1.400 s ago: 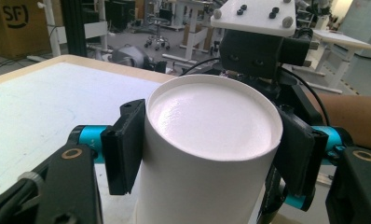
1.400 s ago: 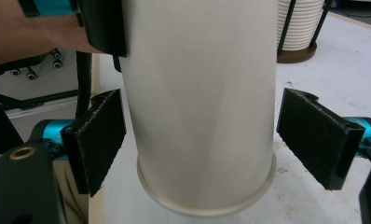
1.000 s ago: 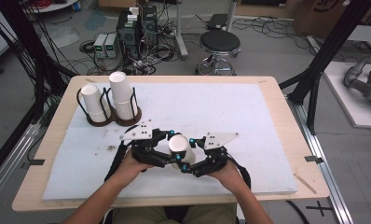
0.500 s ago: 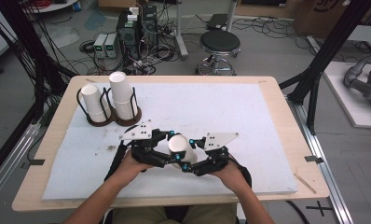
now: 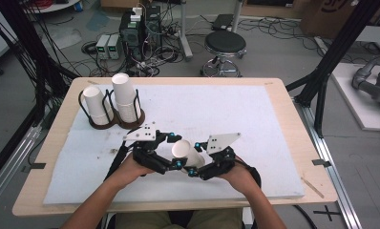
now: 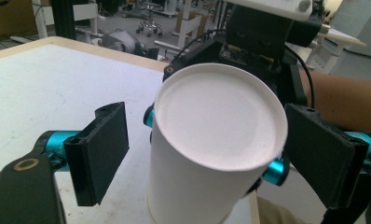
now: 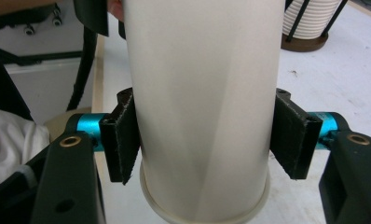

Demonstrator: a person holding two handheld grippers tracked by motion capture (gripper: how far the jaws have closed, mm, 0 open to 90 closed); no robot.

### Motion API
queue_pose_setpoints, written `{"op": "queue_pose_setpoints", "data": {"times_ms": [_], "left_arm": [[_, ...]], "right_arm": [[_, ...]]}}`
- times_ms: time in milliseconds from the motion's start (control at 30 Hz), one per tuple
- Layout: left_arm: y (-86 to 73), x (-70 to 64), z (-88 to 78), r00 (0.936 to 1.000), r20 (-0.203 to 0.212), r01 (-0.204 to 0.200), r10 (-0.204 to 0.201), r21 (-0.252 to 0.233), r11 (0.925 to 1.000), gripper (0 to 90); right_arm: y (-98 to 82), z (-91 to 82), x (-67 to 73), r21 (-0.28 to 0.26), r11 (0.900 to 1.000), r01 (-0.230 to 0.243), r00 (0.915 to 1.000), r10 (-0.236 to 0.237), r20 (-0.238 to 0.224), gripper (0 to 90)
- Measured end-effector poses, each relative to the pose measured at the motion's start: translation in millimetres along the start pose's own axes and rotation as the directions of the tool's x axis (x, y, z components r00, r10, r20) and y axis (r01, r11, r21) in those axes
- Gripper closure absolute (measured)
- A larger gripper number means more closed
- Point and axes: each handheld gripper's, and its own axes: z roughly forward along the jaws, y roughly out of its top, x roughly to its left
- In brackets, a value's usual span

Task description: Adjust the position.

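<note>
Right gripper [image 7: 204,140] clamps the white paper cup [image 7: 204,93] between its pads, while left gripper [image 6: 207,154] (jaws just opened wide) flanks the cup untouched.

There were two grippers, the left gripper [image 5: 171,155] and the right gripper [image 5: 197,160], each with two jaws. One loose paper cup [image 5: 185,151] stood between them. Two wire holders [image 5: 101,125] stood on the one table [image 5: 274,95], each with a stack of cups [image 5: 123,98]; the cups per stack could not be counted. One stool [image 5: 225,45] stood beyond.
</note>
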Motion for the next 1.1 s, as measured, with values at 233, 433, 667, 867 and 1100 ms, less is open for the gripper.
{"op": "queue_pose_setpoints", "data": {"times_ms": [233,433,667,867,1100], "left_arm": [[0.2,2.1,-5.0,0.9999,0.007,-0.013,0.013,0.023,0.9996,16.0],[0.3,2.3,-6.5,0.9998,0.006,-0.021,0.021,0.037,0.9991,16.0],[0.2,1.0,-4.6,0.9989,0.010,-0.047,0.047,0.071,0.9963,16.1],[0.1,-0.5,-2.2,0.9981,0.015,-0.061,0.060,0.103,0.9928,16.9],[-0.6,-1.7,0.1,0.9969,0.032,-0.075,0.071,0.137,0.9877,21.8]], "right_arm": [[14.2,-3.9,-6.5,0.078,0.996,0.042,0.9991,-0.041,-0.014,34.2],[20.8,-5.1,-9.2,0.142,0.988,0.065,0.9974,-0.059,-0.042,34.2],[32.5,-1.6,-9.8,0.249,0.961,0.123,0.9914,-0.107,-0.075,34.0],[42.7,2.8,-9.8,0.341,0.925,0.167,0.9849,-0.140,-0.102,33.8],[53.1,11.0,-9.1,0.428,0.878,0.215,0.9747,-0.166,-0.150,33.5]]}}
